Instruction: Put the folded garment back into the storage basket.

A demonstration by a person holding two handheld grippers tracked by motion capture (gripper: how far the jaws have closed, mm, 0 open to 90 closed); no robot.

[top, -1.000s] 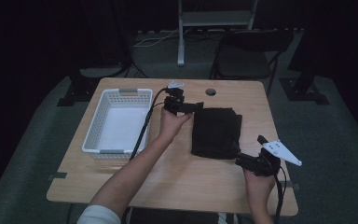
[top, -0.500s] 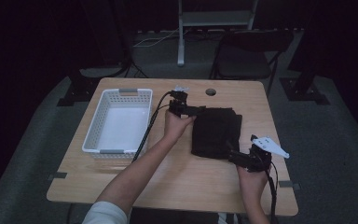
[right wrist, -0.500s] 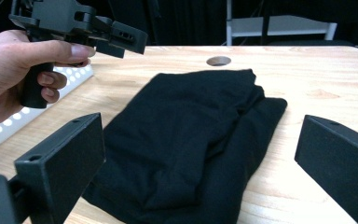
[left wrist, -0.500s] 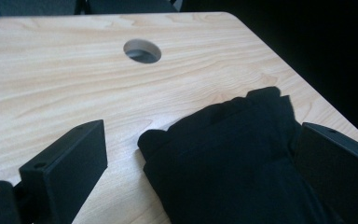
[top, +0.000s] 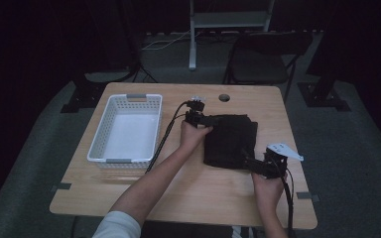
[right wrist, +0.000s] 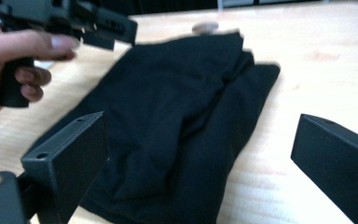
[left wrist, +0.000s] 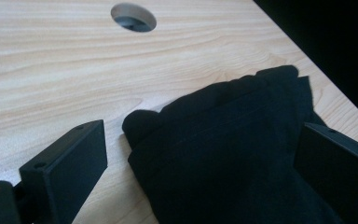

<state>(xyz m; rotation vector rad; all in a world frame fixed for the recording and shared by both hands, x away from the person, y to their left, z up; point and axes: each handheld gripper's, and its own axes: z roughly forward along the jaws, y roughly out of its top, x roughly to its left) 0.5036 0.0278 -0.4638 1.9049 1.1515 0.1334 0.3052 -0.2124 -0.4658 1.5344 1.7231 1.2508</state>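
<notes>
Folded black cloth (top: 229, 140) lies flat on the wood table (top: 144, 191), right of centre, approx. between the 2 grippers. White basket (top: 124, 130) sits on the table's left part, well apart from the cloth.

Left gripper (top: 202, 118) is at the cloth's far-left corner, held by the left hand (top: 192, 135). In the left gripper view its fingers (left wrist: 70, 163) are spread wide, 1 on bare wood just left of the cloth's rounded corner (left wrist: 223, 154), the other at the cloth's right side; whether that 1 touches the fabric can't be told. Not clamped on anything. Round cable hole (left wrist: 133, 17) in the tabletop shows beyond, further away.

Right gripper (top: 255, 163) is at the cloth's near-right corner w/ right hand (top: 266, 187) behind it, grey plate on top. In the right gripper view its fingers (right wrist: 72, 163) are also released, wide apart: left 1 over the cloth's near edge (right wrist: 177, 140), right 1 over bare wood beside it. Same view shows the other hand (right wrist: 14, 60) w/ its gripper at the cloth's far corner, slightly blurred.

Cloth has a few soft folds along the right side; edges roughly square to the table.
</notes>
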